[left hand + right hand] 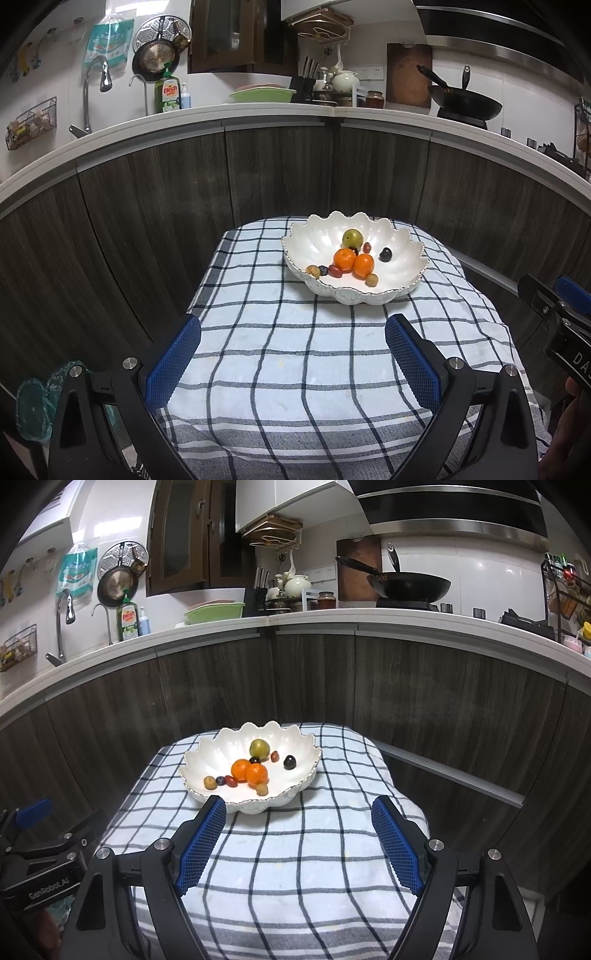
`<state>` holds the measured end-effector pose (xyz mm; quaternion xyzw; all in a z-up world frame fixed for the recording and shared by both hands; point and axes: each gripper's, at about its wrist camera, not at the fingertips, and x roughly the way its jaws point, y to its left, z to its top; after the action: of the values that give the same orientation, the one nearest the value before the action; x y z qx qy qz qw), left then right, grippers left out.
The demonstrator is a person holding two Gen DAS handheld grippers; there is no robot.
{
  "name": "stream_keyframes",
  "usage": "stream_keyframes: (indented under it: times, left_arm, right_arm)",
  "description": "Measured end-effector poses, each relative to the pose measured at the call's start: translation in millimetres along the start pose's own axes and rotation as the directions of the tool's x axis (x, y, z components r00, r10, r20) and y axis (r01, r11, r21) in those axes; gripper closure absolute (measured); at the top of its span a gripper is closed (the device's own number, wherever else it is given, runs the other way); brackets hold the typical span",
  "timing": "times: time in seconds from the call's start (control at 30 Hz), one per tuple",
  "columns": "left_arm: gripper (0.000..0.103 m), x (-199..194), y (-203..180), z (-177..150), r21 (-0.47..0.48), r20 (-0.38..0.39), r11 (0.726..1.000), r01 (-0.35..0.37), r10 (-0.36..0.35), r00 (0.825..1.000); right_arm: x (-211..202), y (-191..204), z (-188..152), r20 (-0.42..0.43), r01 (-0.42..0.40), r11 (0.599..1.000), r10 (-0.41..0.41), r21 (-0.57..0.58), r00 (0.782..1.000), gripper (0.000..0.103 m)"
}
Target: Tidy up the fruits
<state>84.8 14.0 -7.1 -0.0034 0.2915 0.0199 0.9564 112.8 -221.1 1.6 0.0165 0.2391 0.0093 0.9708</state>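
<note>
A white scalloped bowl (402, 258) stands on a checked cloth at the far side of a small table; it also shows in the right wrist view (207, 757). In it lie two oranges (344, 258) (256, 773), a green fruit (352, 238) (259, 747), a dark plum (385, 254) (290, 762) and several small red, brown and dark fruits. My left gripper (293, 328) is open and empty, short of the bowl. My right gripper (299, 810) is open and empty, just in front of the bowl and to its right.
The blue-and-white checked cloth (295, 369) covers the table. Dark wood cabinet fronts (147, 206) curve behind it under a white counter with a tap, dish soap, a green tub and a wok (410, 585). The right gripper's body (561, 317) shows at the right edge of the left view.
</note>
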Motion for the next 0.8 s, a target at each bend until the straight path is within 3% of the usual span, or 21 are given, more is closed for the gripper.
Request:
stream_keyframes:
  times: [0.8]
  left_arm:
    - [0.001, 0.3, 2.2, 0.9, -0.005, -0.008, 1.0, 0.022, -0.022, 1.0]
  right_arm:
    - [0.4, 0.0, -1.0, 0.001, -0.004, 1.0, 0.004, 0.004, 1.0, 0.021]
